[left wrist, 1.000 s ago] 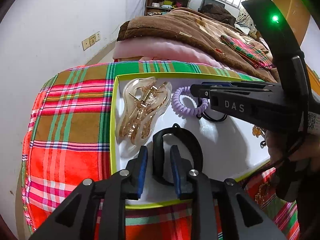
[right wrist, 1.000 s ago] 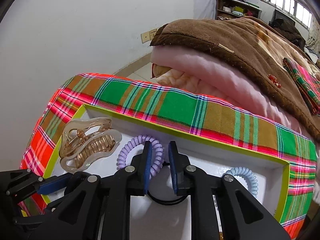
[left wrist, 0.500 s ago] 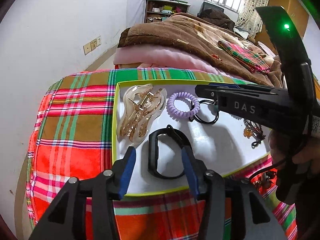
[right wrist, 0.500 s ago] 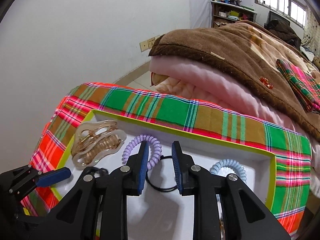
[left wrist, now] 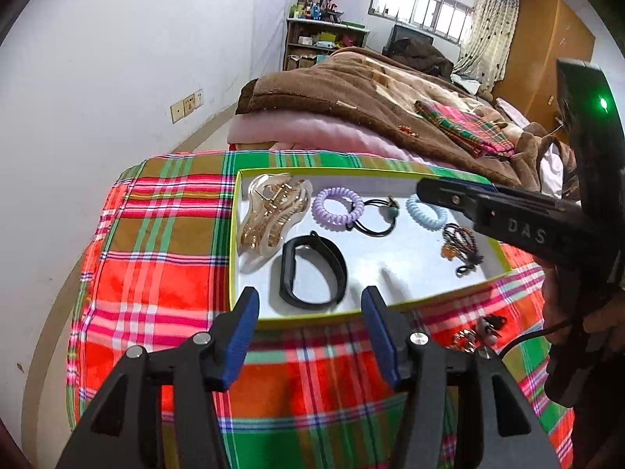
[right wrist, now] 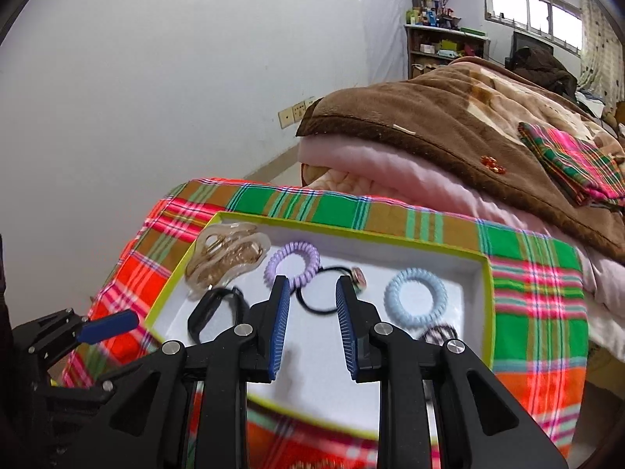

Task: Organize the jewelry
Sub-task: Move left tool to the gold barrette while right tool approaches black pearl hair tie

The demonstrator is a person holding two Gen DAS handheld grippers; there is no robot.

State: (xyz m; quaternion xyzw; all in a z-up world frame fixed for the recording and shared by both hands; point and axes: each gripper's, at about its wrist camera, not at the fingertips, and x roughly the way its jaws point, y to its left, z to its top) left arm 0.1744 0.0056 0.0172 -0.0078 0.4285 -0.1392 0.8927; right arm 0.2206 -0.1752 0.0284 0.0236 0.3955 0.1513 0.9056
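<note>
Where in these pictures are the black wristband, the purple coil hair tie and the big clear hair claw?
black wristband [left wrist: 312, 271], left wrist view, on its thick left side.
purple coil hair tie [right wrist: 292, 262], right wrist view, on its coiled ring.
clear hair claw [left wrist: 269, 219], left wrist view, on its middle.

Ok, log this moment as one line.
left gripper: open, empty | right gripper: open, empty | black band: in tray | loose jewelry: on cloth

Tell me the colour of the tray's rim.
Yellow-green; the tray rim shows best in the left wrist view.
</note>
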